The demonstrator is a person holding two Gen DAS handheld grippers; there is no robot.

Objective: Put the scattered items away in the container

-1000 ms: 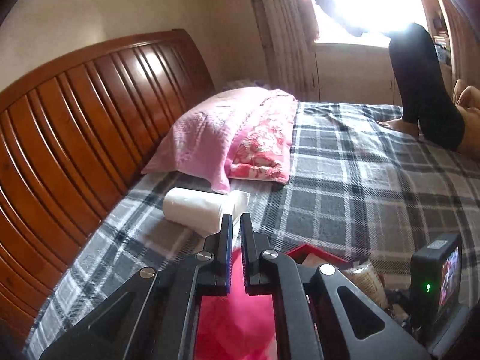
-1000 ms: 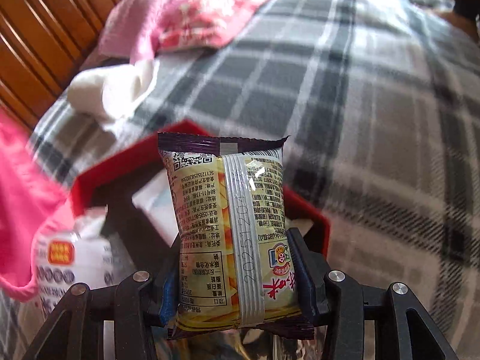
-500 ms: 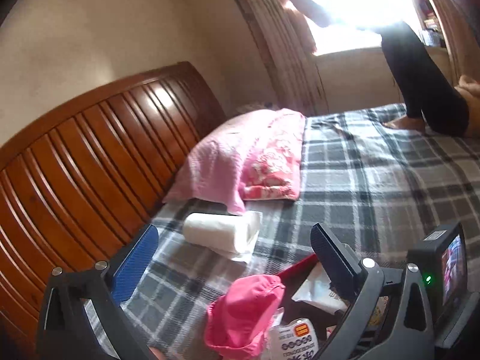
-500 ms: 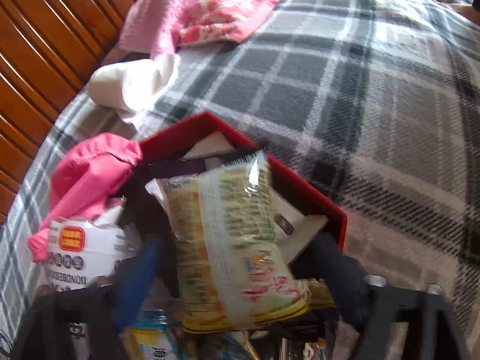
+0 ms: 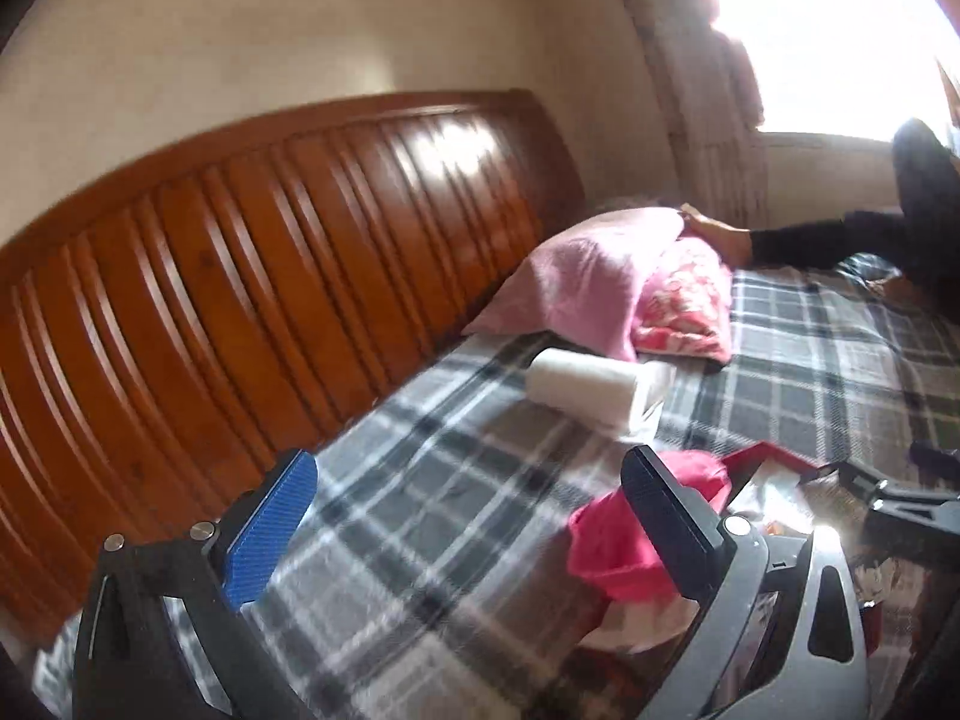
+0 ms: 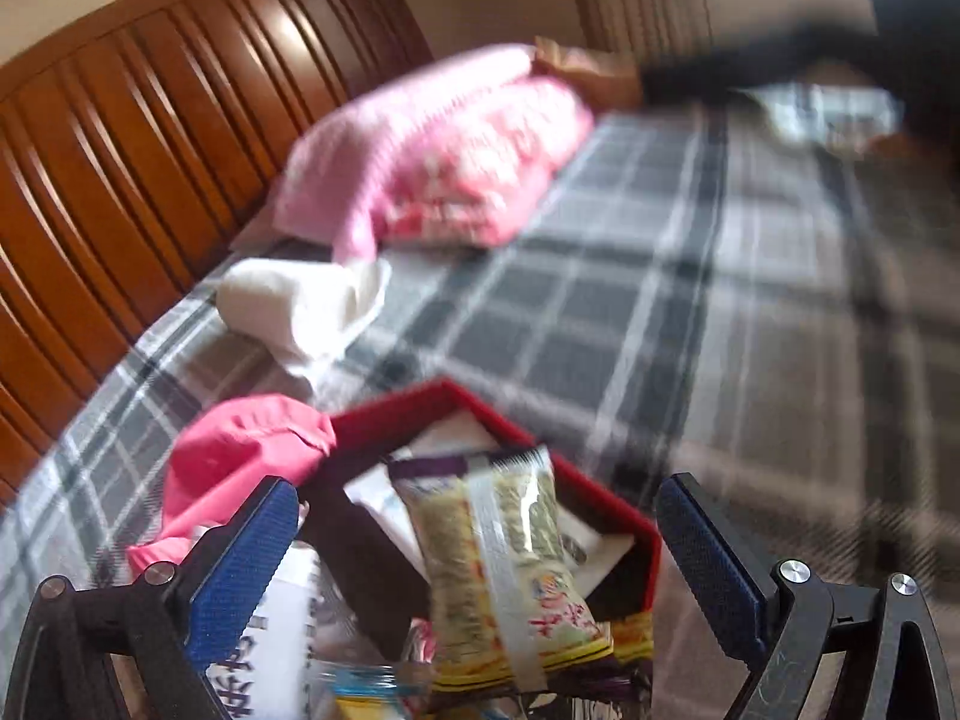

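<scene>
A red box sits on the plaid bed, full of items. A yellow snack packet lies on top of its contents. A pink cloth hangs over its left edge, also in the left wrist view. A white labelled package lies at the lower left. My right gripper is open and empty, above the box. My left gripper is open and empty, left of the box. A white paper roll lies on the bed beyond, also in the right wrist view.
A wooden headboard runs along the left. A pink pillow lies by it. A person in black sits at the far side of the bed, foot near the pillow. Plaid bedding stretches to the right.
My right gripper let go of the snack packet, which now lies in the box, and pulled back. My left gripper released the pink cloth onto the box edge and moved left and up.
</scene>
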